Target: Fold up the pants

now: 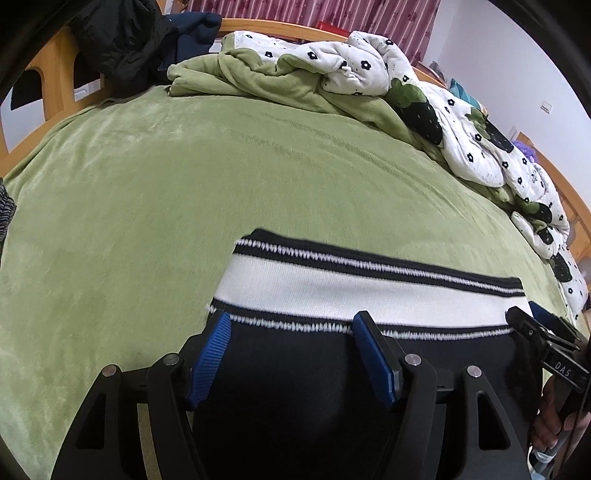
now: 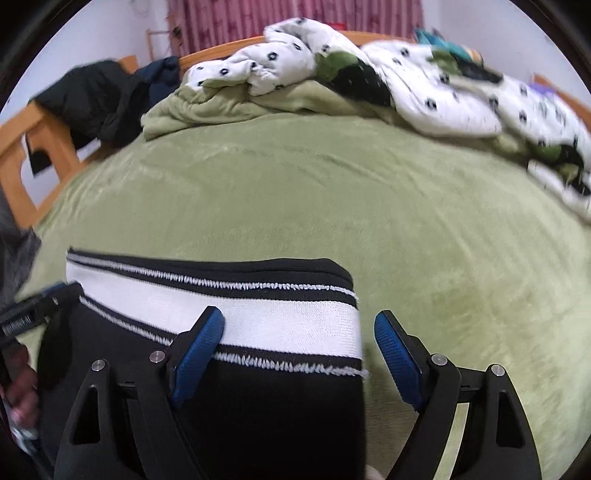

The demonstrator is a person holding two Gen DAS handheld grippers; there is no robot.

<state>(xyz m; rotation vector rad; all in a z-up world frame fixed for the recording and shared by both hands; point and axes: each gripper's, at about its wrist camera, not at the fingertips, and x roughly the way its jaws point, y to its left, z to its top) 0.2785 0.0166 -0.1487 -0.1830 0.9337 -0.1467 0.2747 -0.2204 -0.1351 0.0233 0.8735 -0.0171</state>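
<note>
Black pants (image 1: pixel 295 387) with a white, black-striped waistband (image 1: pixel 354 284) lie flat on a green bed cover (image 1: pixel 147 206). My left gripper (image 1: pixel 291 325) is open, its blue pads over the left end of the waistband. My right gripper (image 2: pixel 299 325) is open over the waistband's right end (image 2: pixel 295 325), one finger over the cloth and one (image 2: pixel 399 354) past its right edge. Each gripper shows at the side of the other's view: the right one (image 1: pixel 546 332) and the left one (image 2: pixel 33 306). The pants legs are hidden below the grippers.
A crumpled white flower-print quilt (image 1: pixel 369 62) and a green blanket (image 1: pixel 258 77) lie along the far and right sides of the bed. Dark jackets (image 1: pixel 122 40) hang on the wooden bed frame (image 1: pixel 55 85) at the far left. Red curtains (image 2: pixel 295 18) hang behind.
</note>
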